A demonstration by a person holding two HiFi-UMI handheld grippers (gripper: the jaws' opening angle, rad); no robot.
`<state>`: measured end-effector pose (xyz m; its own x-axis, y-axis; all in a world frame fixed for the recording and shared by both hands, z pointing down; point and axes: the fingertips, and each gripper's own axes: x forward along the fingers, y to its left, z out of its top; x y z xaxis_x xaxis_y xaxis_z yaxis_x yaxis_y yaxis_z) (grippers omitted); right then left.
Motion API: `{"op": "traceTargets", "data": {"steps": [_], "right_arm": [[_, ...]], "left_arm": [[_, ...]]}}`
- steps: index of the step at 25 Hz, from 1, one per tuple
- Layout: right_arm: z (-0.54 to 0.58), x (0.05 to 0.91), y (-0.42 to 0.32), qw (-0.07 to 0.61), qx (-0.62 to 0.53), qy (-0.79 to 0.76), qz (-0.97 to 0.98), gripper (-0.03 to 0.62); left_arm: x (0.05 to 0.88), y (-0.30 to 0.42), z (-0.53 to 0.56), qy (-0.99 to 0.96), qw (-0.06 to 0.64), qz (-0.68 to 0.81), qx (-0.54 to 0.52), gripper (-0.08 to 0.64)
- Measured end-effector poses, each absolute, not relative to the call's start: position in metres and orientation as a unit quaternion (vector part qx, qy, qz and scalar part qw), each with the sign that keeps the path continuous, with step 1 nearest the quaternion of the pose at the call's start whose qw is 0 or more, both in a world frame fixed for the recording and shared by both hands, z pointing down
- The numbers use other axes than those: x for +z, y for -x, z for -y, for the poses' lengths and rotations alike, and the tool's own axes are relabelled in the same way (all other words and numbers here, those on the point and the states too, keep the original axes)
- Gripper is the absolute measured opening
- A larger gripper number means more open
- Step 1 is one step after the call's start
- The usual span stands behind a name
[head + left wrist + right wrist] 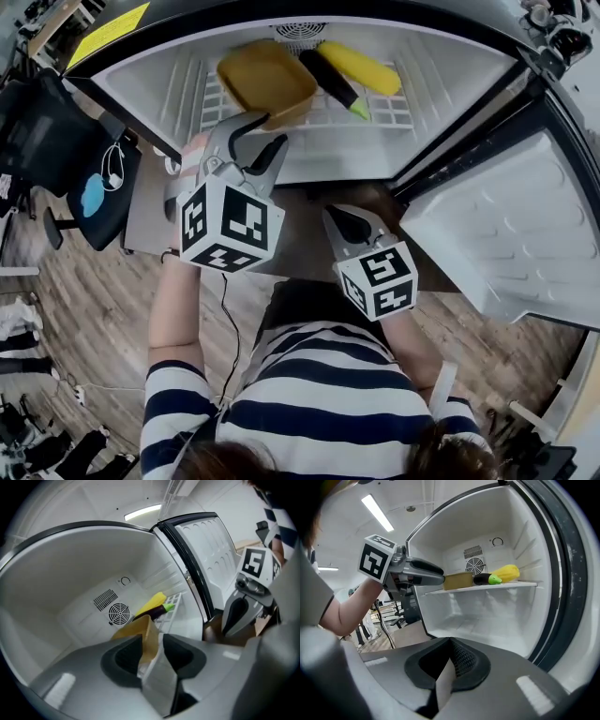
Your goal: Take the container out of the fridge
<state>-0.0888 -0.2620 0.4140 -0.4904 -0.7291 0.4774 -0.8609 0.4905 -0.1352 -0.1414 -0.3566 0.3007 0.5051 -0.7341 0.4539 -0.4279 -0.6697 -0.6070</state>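
Up on the fridge's wire shelf point(389, 111) the tan container point(267, 80) sits at the left, with a dark eggplant point(330, 80) just beside its right side and a yellow corn cob point(361, 66) lying along the eggplant's far right. The left gripper point(262, 131) reaches to the container's near edge, jaws apart with that edge between them. The right gripper point(344, 218) hangs nearer, outside the fridge, jaws pressed together on nothing, and the open door point(506, 225) stands at the right.
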Motion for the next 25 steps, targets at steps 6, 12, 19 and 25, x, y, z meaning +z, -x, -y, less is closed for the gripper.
{"op": "traceTargets", "data": {"steps": [6, 12, 19, 25], "right_arm": [[0.267, 0.428, 0.088, 0.186, 0.197, -0.474, 0.838, -0.006], [0.268, 0.437, 0.093, 0.187, 0.212, -0.469, 0.837, -0.006], [0.27, 0.442, 0.09, 0.182, 0.219, -0.473, 0.834, -0.006], [0.269, 0.444, 0.08, 0.176, 0.223, -0.481, 0.83, -0.006]], "left_arm": [[0.294, 0.143, 0.367, 0.827, 0.247, -0.326, -0.386, 0.0], [0.305, 0.139, 0.377, 0.815, 0.258, -0.293, -0.429, 0.0], [0.319, 0.136, 0.384, 0.81, 0.253, -0.259, -0.461, 0.0], [0.321, 0.131, 0.385, 0.822, 0.224, -0.235, -0.467, 0.0]]}}
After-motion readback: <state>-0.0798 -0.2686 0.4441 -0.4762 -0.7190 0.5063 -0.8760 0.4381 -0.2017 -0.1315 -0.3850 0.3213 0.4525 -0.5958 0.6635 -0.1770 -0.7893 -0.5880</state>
